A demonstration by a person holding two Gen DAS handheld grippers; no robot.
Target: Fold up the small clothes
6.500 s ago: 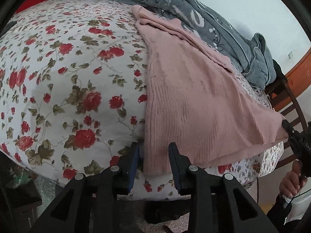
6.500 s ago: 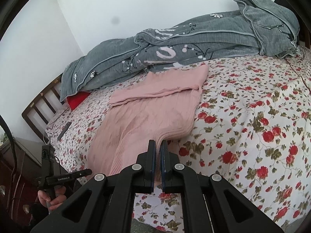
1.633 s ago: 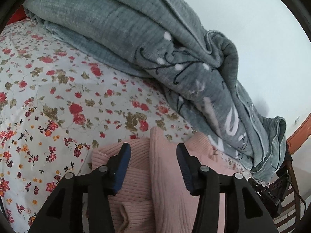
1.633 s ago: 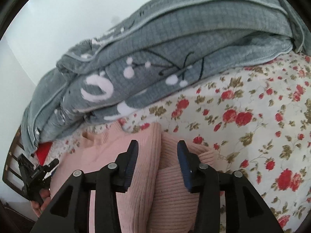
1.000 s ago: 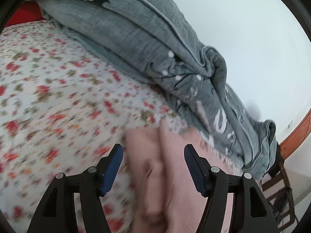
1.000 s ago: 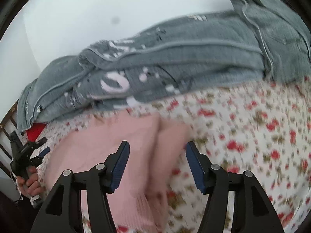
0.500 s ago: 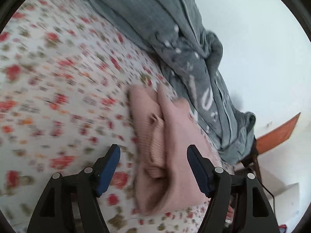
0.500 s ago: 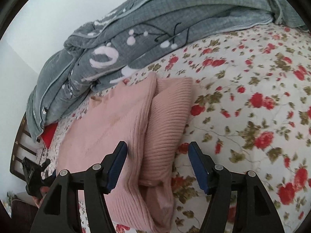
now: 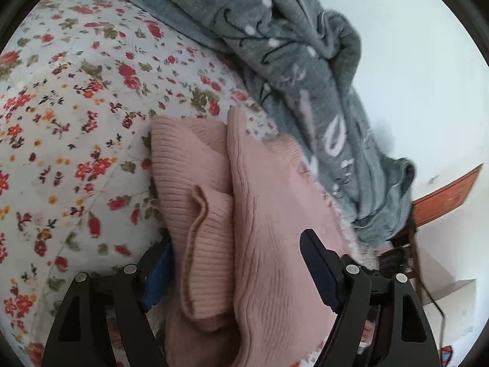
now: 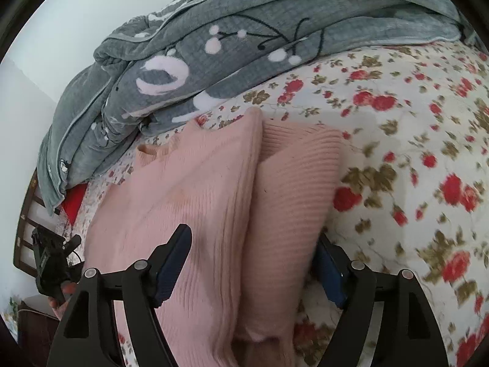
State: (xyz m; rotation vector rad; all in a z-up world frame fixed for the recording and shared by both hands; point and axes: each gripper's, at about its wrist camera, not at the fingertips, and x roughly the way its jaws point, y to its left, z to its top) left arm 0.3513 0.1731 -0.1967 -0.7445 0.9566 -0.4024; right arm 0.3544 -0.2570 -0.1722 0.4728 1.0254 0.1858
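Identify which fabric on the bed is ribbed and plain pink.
The pink sweater, folded on the floral sheet; the grey blanket carries white patterns.

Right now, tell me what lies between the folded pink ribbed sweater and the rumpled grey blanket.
Only a narrow strip of rose-print bedsheet separates the pink sweater from the grey blanket, clearest in the right wrist view.
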